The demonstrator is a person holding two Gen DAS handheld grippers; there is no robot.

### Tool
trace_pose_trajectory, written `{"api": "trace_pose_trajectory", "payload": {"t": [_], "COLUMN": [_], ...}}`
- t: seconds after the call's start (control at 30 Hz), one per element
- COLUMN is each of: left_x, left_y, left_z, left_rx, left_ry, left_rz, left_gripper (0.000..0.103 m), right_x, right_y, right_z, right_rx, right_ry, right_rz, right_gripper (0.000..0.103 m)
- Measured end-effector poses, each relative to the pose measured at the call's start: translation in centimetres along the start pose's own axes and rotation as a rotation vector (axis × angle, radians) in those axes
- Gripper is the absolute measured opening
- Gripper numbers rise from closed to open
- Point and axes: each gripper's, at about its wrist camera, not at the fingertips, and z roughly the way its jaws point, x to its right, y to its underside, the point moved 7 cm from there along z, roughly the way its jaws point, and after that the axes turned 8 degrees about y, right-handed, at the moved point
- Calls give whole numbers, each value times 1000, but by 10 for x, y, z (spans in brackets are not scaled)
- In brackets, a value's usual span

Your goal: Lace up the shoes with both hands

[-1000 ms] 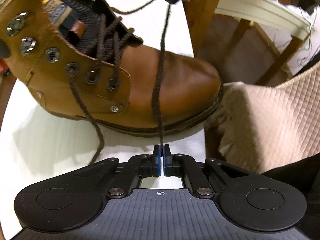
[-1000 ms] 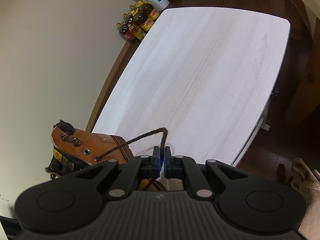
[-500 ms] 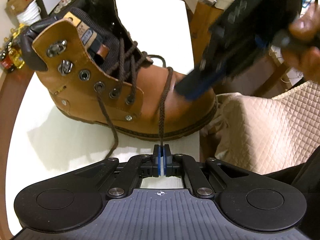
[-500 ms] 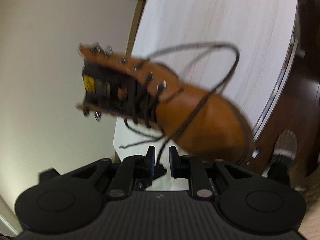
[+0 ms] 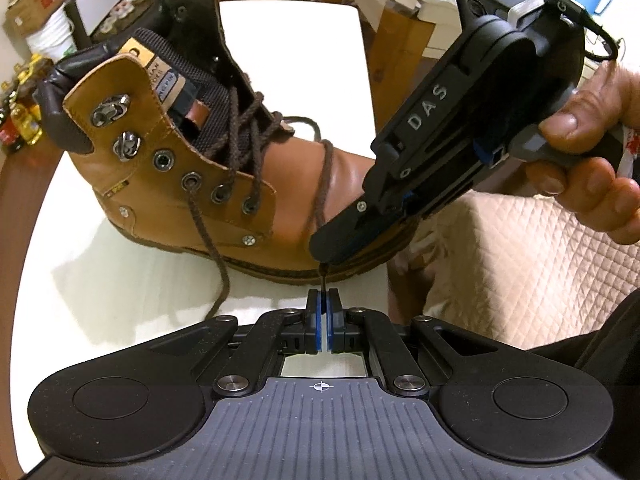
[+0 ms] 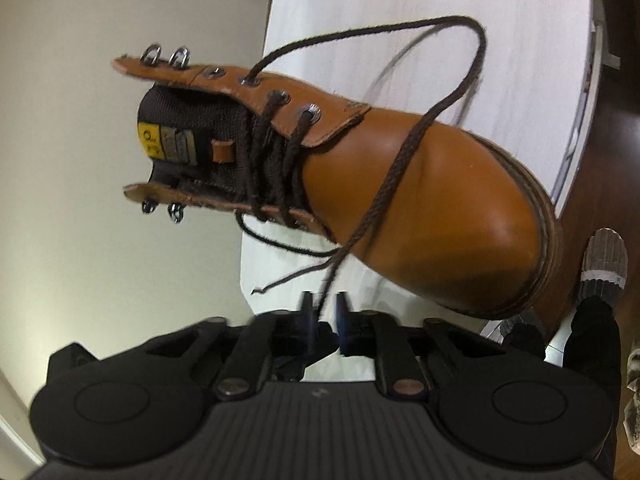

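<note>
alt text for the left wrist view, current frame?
The left gripper, shut, pinches the end of a dark brown lace that runs up over the toe of a tan leather boot standing on a white table. The right gripper, held in a hand, reaches down to the same lace just above the left's fingertips.

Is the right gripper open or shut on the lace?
Open: right gripper shows a gap between its fingers, with the lace passing loosely through.

One boot (image 5: 224,168) – two lace ends (image 5: 208,240) – two claws (image 5: 323,300).
</note>
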Motion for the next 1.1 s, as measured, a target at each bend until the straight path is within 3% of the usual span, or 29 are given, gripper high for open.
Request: {"api": "trace_pose_trajectory", "payload": {"t": [0.33,0.73,1.1], "left_x": [-15,-30,-62], "left_y": [-13,-40,-95], "left_z": [-23,-62,-100], "left_rx": [-11,-1,71], "left_ry": [-49,-169,-99], "left_rz": [15,95,231], "left_gripper": [3,5,8], "right_x": [-12,-30,-44], "right_y": [-19,-31,-23], "right_z": [-39,-46,-55], "right_rx": [146,192,387], "right_ry": [-41,-87,-106], "right_rz": [5,-35,37], "right_gripper": [3,3,3]}}
